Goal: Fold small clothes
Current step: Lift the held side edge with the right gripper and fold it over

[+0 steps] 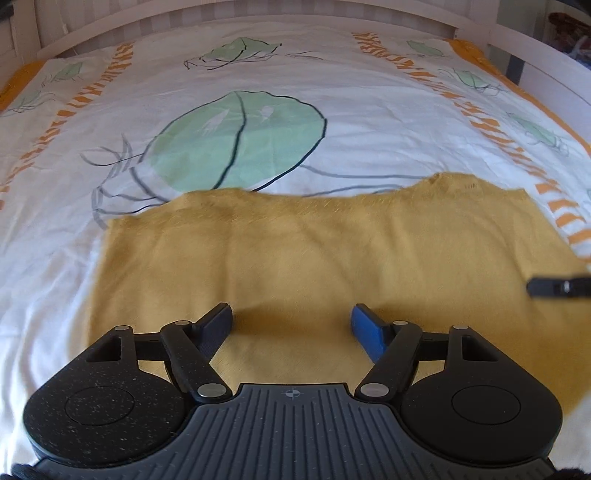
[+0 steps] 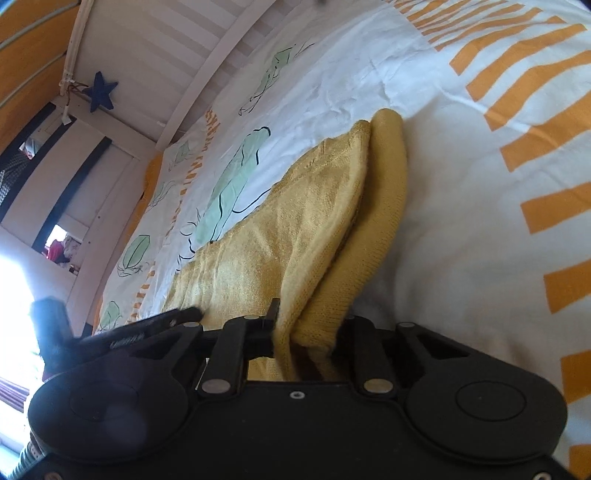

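A mustard-yellow knitted garment [image 1: 314, 251] lies spread flat on the bed, neckline at its far right edge. My left gripper [image 1: 291, 314] hovers over the garment's near part, open, with nothing between its blue pads. At the right border of the left wrist view a black finger of my right gripper [image 1: 557, 287] reaches in over the cloth. In the right wrist view my right gripper [image 2: 310, 328] is shut on the yellow garment [image 2: 295, 221], with a bunch of its side edge and the sleeve [image 2: 384, 184] pinched between the jaws. The cloth hides the pads.
The bed sheet [image 1: 332, 110] is white with green leaf drawings and orange striped bands. A white slatted bed rail [image 1: 258, 14] runs along the far side. A blue star [image 2: 101, 94] hangs on the wall. The left gripper's finger [image 2: 147, 330] shows low at the left.
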`<state>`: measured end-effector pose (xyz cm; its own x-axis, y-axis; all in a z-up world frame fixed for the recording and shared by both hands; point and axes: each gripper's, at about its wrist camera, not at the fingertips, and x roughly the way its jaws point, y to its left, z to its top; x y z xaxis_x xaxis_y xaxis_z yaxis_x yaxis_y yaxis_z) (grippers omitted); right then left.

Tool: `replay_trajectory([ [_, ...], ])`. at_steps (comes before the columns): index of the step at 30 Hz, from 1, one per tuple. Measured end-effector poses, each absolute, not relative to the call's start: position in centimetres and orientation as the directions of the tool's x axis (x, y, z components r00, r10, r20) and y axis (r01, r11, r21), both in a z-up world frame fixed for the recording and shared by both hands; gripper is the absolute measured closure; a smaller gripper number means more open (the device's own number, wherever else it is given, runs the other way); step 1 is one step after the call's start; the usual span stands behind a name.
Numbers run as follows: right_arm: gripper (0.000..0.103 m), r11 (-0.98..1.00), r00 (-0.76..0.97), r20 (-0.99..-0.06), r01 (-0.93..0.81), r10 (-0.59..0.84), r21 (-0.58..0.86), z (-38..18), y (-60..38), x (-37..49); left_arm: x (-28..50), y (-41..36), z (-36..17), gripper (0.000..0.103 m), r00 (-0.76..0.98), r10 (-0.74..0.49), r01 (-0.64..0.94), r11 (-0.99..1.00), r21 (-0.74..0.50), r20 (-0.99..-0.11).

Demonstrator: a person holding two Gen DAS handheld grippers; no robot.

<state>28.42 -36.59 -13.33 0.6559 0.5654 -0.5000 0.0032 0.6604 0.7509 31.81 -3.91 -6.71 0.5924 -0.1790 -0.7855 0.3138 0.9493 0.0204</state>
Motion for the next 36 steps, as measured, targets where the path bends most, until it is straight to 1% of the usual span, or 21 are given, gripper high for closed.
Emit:
replay_trajectory([
  [3, 0.076, 0.664, 0.655, -0.511, 0.019, 0.557, 0.748, -13.2, -36.5, 28.4, 29.5, -0.4, -7.1, 0.033, 0.598, -0.166, 0.288, 0.958, 0.017, -0.784],
  [7, 0.076, 0.655, 0.652, -0.520, 0.047, 0.552, 0.754, -13.2, -36.5, 28.5, 27.6, 4.4, -8.2, 0.033, 0.601, -0.189, 0.217, 0.974, -0.069, -0.777],
  [11, 0.076, 0.666, 0.639, -0.551, 0.080, 0.537, 0.742, -12.7, -36.3, 29.0, 27.4, 6.2, -7.7, 0.033, 0.601, -0.253, 0.250, 0.960, -0.123, -0.758],
  [13, 0.073, 0.698, 0.628, -0.582, 0.084, 0.517, 0.711, -11.9, -35.8, 29.3, 27.7, 6.6, -7.0, 0.033, 0.600, -0.276, 0.266, 0.954, -0.138, -0.751],
  [17, 0.074, 0.771, 0.617, -0.646, 0.099, 0.449, 0.629, -10.0, -34.6, 29.6, 28.7, 8.1, -5.7, 0.033, 0.642, -0.260, 0.255, 0.960, -0.119, -0.721],
  [18, 0.078, 0.781, 0.620, -0.653, 0.100, 0.435, 0.616, -9.4, -34.4, 29.6, 29.0, 8.6, -5.5, 0.033, 0.651, -0.253, 0.248, 0.962, -0.114, -0.716],
  [21, 0.079, 0.810, 0.630, -0.664, 0.091, 0.403, 0.579, -7.3, -33.2, 29.8, 29.8, 10.2, -5.4, 0.033, 0.676, -0.230, 0.220, 0.970, -0.106, -0.700],
  [23, 0.080, 0.828, 0.631, -0.668, 0.073, 0.393, 0.556, -5.8, -32.1, 30.2, 30.1, 11.3, -5.4, 0.033, 0.688, -0.219, 0.199, 0.974, -0.110, -0.692],
  [26, 0.080, 0.847, 0.629, -0.672, 0.039, 0.391, 0.530, -3.8, -29.8, 31.1, 30.1, 13.2, -5.9, 0.033, 0.685, -0.241, 0.159, 0.970, -0.181, -0.688],
  [30, 0.081, 0.863, 0.615, -0.668, -0.040, 0.419, 0.504, -1.7, -25.7, 32.6, 30.2, 15.1, -6.5, 0.033, 0.656, -0.257, 0.110, 0.963, -0.247, -0.710],
  [36, 0.081, 0.859, 0.557, -0.674, -0.157, 0.485, 0.488, -1.3, -18.4, 35.2, 30.0, 16.3, -5.4, 0.033, 0.680, -0.277, 0.103, 0.953, -0.285, -0.679],
])
